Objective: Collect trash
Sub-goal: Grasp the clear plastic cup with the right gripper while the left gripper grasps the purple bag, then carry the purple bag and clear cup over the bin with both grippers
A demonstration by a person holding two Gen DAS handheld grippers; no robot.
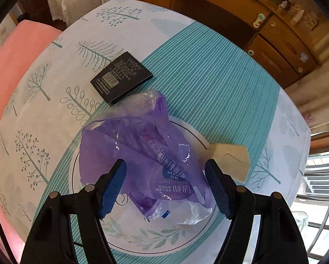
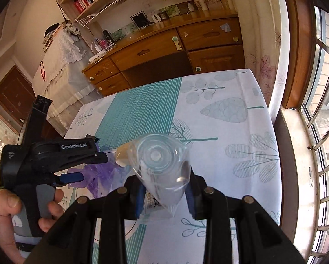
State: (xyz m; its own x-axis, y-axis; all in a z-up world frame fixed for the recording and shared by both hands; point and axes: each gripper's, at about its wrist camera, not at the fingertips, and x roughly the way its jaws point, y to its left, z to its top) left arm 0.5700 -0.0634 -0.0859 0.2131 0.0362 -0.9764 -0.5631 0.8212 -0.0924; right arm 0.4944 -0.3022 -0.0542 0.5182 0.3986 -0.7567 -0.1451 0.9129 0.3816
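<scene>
**Wrapper lined up, bottle already in hand**

Off to the left gripper's (image 1: 165,187) far left lies a black box (image 1: 122,78) on the tablecloth (image 1: 208,77), untouched. Directly under that gripper, between its spread jaws, a crumpled purple plastic wrapper (image 1: 140,154) sits on a white plate (image 1: 164,242); the pads flank it without pressing, likely positioned to pinch it next. Just beyond the right-hand pad rests a beige piece (image 1: 228,160), perhaps cardboard, hard to tell. Further right, the right gripper (image 2: 164,198) is clenched on a crushed clear plastic bottle (image 2: 162,167), held raised above the table so it stays clear while the other hand (image 2: 21,209) works.
</scene>
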